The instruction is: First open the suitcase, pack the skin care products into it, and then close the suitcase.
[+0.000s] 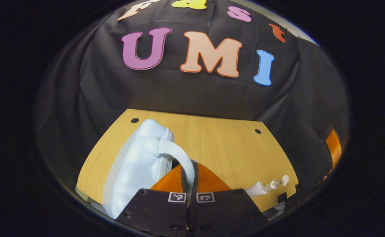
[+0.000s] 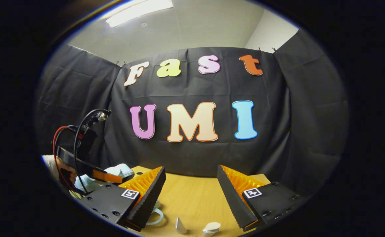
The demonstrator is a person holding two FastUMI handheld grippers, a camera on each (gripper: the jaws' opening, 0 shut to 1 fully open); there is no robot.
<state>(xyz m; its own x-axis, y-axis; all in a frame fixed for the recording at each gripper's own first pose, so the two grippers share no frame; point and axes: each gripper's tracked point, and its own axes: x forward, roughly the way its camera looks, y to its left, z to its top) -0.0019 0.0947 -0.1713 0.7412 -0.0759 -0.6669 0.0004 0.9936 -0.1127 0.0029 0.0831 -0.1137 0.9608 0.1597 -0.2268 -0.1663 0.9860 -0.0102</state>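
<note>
black cloth hangs behind the wooden bench. my left gripper has its jaws clenched on the curved handle of the pale blue suitcase, which stands on the bench's left side. a white pump bottle lies on the bench to the right. my right gripper hangs above the bench with its jaws released, grasping nothing.

No readable text or numbers anywhere, apart from the booth wall's lettering
</note>
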